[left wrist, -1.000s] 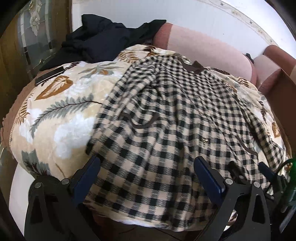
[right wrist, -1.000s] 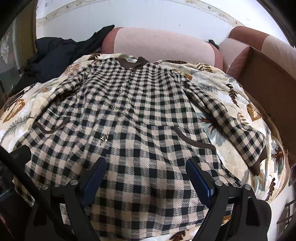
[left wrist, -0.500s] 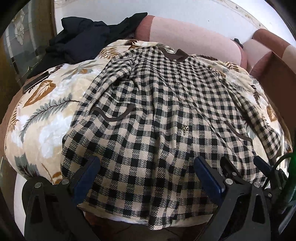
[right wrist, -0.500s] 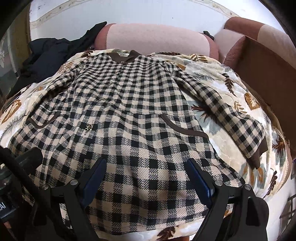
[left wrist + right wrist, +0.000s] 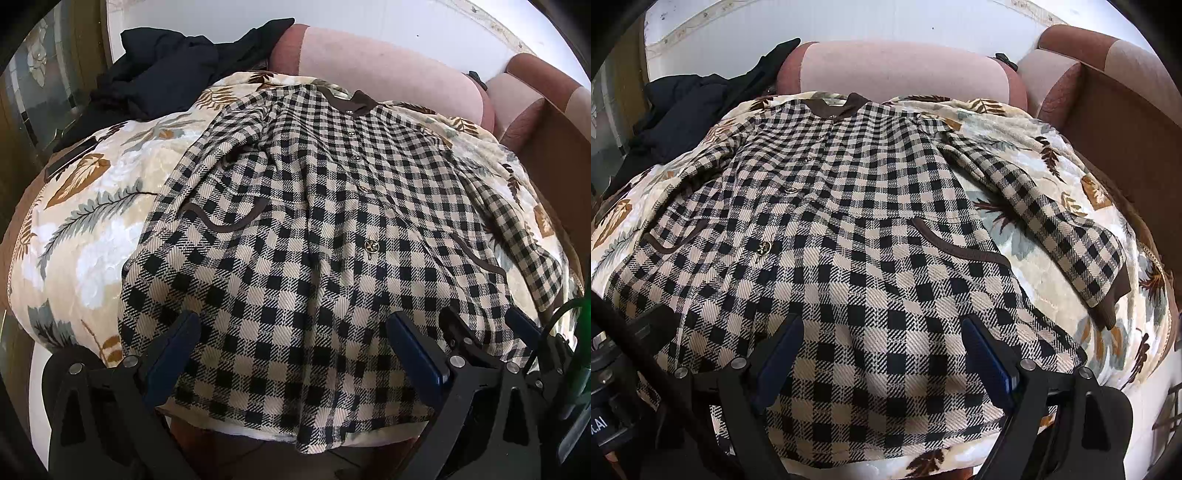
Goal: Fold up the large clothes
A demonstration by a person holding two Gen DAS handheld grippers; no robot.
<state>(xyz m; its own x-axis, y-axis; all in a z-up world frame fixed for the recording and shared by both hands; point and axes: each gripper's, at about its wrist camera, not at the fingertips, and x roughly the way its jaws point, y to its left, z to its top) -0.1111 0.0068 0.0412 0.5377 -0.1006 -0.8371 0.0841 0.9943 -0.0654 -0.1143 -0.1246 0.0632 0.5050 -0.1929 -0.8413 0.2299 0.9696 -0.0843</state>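
Note:
A large black-and-beige checked coat (image 5: 317, 229) with a brown collar lies spread front up on a leaf-print blanket (image 5: 92, 221); it also shows in the right wrist view (image 5: 849, 229). Its right sleeve (image 5: 1052, 221) lies out to the side. My left gripper (image 5: 291, 354) is open and empty above the hem. My right gripper (image 5: 882, 350) is open and empty above the hem too, and part of it shows at the left view's right edge (image 5: 524, 332).
Dark clothes (image 5: 166, 70) are piled at the back left. A pink sofa backrest (image 5: 897, 70) runs behind the blanket (image 5: 1027, 147), and a brown armrest (image 5: 1115, 110) stands at the right.
Both grippers have drawn back and swung, so the whole coat now sits more centred in each view. The coat has not moved, and both grippers stay open.

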